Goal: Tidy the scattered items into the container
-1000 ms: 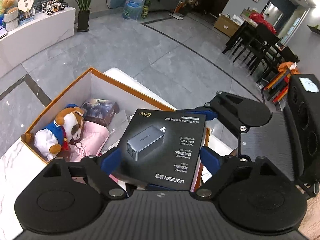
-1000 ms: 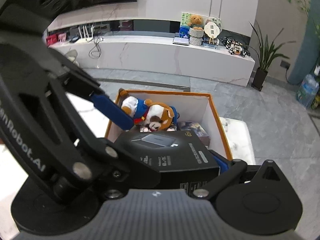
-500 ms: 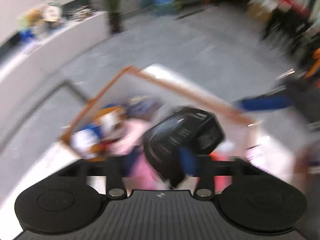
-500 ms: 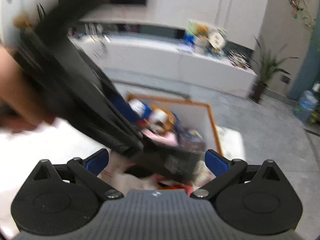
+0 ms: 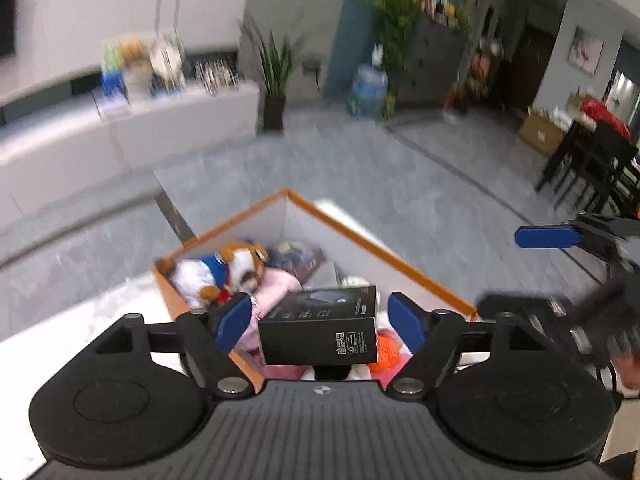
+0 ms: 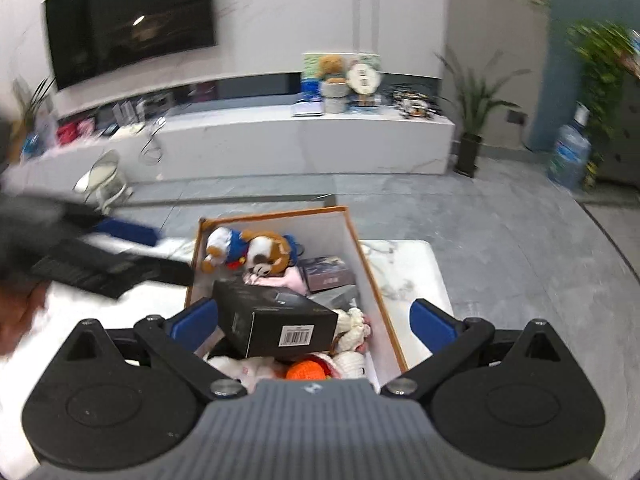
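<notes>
The orange-rimmed white box (image 5: 384, 256) (image 6: 372, 280) stands on a white marble table. A black charger box (image 5: 320, 328) (image 6: 272, 324) lies inside it on top of the soft items. A plush dog (image 5: 224, 272) (image 6: 248, 252), pink cloth (image 5: 276, 284), a dark picture box (image 6: 326, 274) and an orange knitted item (image 6: 308, 370) are in there too. My left gripper (image 5: 320, 318) is open just above the box, its blue pads either side of the charger box without touching. My right gripper (image 6: 312, 320) is open above the box's near end.
The white marble table (image 6: 408, 268) carries the box. The other gripper shows blurred at the right of the left wrist view (image 5: 560, 236) and at the left of the right wrist view (image 6: 100, 252). Grey tile floor, a TV bench and potted plants lie beyond.
The charger box, held between both grippers a second ago, now lies in the container. Both grippers have opened and pulled apart and back.
</notes>
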Tool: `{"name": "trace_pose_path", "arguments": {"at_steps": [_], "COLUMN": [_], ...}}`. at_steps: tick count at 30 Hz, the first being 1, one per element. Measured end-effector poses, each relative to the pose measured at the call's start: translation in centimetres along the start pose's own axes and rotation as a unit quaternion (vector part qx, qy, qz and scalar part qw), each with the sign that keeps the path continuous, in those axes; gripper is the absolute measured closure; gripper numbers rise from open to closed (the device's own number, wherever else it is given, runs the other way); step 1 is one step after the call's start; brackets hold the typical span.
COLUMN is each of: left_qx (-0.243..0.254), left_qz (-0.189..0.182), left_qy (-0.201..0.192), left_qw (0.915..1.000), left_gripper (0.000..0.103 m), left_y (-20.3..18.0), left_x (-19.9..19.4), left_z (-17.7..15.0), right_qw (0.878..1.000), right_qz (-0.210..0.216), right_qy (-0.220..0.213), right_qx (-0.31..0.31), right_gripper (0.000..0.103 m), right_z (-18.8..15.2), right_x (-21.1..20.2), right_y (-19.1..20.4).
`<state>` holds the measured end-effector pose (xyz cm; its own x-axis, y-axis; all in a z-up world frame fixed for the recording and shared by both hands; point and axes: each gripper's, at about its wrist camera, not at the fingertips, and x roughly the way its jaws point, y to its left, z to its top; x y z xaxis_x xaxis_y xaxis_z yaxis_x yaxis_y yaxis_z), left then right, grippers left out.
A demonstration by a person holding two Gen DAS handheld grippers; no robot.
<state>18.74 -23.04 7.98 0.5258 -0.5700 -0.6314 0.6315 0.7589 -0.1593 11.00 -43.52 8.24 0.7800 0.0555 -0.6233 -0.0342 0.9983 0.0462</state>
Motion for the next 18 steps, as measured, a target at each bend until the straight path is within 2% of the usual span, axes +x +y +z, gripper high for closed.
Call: {"name": "trace_pose_path", "arguments": {"at_steps": [6,8,12,15,18], "left_qx": [-0.003,-0.012,-0.018,-0.026,-0.036], "left_qz": [0.0,0.019,0.065,0.072,0.101], "left_qy": [-0.044,-0.039,0.008,-0.004,-0.025], "left_qw": [0.999,0.999,0.9977,0.997,0.994], "left_gripper": [0.007,0.006,0.006,0.004,0.0], "left_y": [-2.2,-2.6,-3.0,-2.8,-3.2], "left_x": [-4.1,-4.4,-4.1,-4.9,-5.2], "left_z": [-4.3,-5.0,-5.4,-6.3,-6.8], "right_qw": [0.999,0.999,0.998,0.996,0.994], "right_qz": [-0.032,-0.041,-0.063,-0.082,-0.095], "right_qy": [0.0,-0.001,-0.002,-0.009,-0.024], "right_qx": [0.019,0.02,0.025,0.037,0.044], "right_gripper": [0.0,0.0,0.0,0.0,0.0], "right_z": [-1.3,-2.1,-3.9,-5.3,-6.9], "right_x": [-0.6,-1.0,-1.6,-2.4,-3.5], "right_y": [1.7,2.2,3.3,3.8,4.6]}}
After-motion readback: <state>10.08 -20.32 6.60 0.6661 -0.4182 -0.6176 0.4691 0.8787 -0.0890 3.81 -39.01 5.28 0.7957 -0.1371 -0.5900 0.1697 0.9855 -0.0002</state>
